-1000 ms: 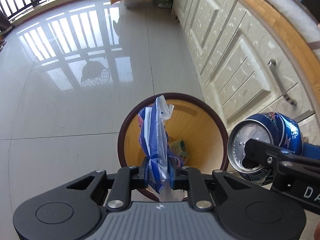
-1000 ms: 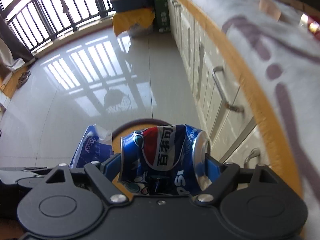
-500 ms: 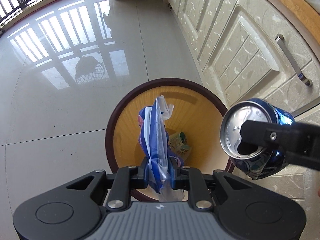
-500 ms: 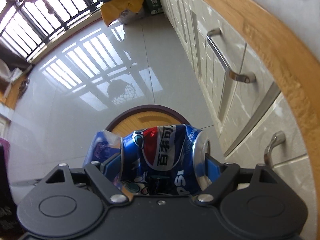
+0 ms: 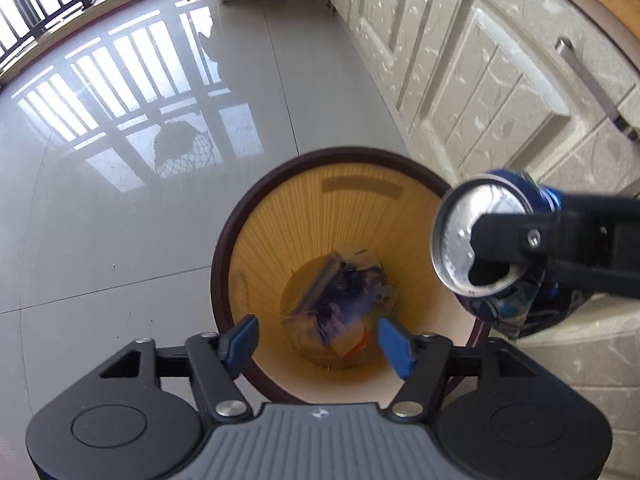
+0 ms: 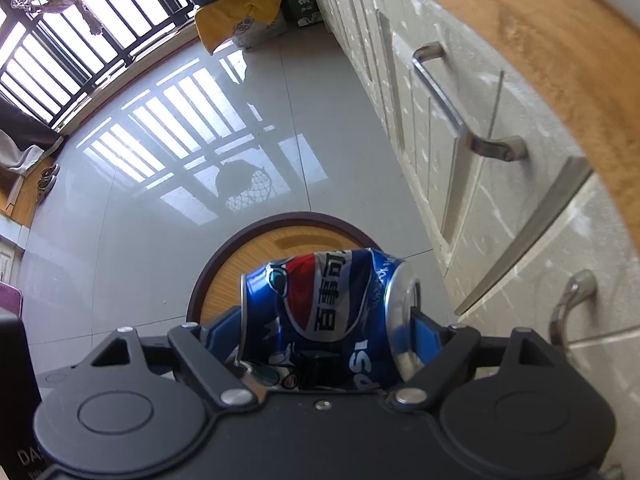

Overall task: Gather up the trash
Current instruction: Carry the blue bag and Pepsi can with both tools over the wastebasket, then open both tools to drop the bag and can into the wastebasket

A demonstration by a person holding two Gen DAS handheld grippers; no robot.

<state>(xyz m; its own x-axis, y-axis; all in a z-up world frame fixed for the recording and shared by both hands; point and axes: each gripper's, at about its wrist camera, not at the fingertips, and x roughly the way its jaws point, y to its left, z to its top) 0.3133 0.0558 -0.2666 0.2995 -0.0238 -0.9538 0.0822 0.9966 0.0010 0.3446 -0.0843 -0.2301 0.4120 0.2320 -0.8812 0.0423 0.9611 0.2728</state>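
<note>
A home kitchen: cream cabinets [image 6: 452, 128] under a wooden counter edge [image 6: 532, 40], tiled floor [image 6: 160, 216].

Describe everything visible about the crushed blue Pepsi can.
The crushed blue Pepsi can is thin aluminium, dented along its body, with a red, white and blue logo, white Chinese lettering and a silver top whose mouth is open. It lies sideways, clamped end to end between the right gripper's blue pads. It hangs above the edge of the round wicker bin, not touching it.
</note>
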